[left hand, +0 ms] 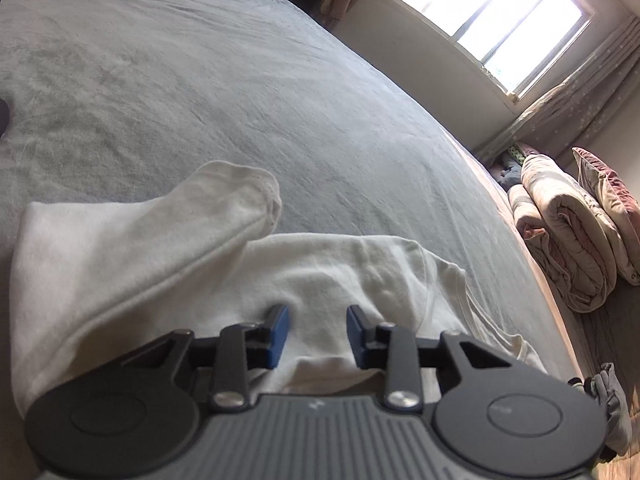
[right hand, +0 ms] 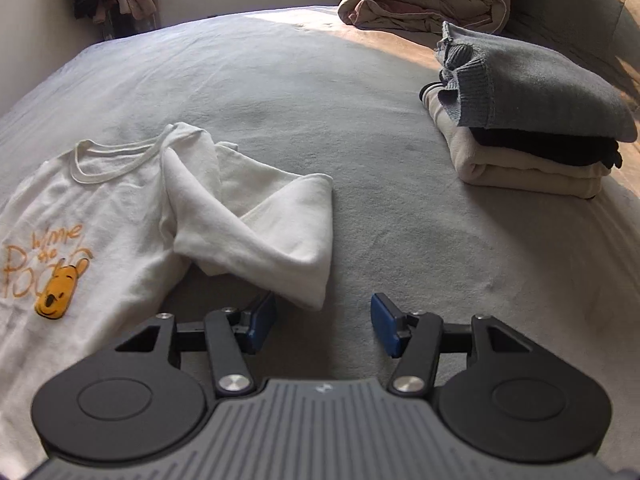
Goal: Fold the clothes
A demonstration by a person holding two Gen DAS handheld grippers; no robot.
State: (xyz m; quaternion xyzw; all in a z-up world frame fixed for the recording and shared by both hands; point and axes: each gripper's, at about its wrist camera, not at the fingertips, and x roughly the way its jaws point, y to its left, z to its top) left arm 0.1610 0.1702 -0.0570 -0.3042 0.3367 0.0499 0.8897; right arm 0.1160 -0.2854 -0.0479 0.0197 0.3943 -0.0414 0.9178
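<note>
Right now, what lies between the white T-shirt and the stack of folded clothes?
Nothing: in the right wrist view, only bare grey bedsheet separates the T-shirt from the stack.

The left gripper (left hand: 318, 326) has its blue-padded fingers (left hand: 279, 330) spread apart, nothing between them — tips angled down close over white cloth. The right gripper (right hand: 324, 326) also stands wide, its blue pads (right hand: 385, 328) parted and empty, held low and level. No hand or sleeve shows in either view.
</note>
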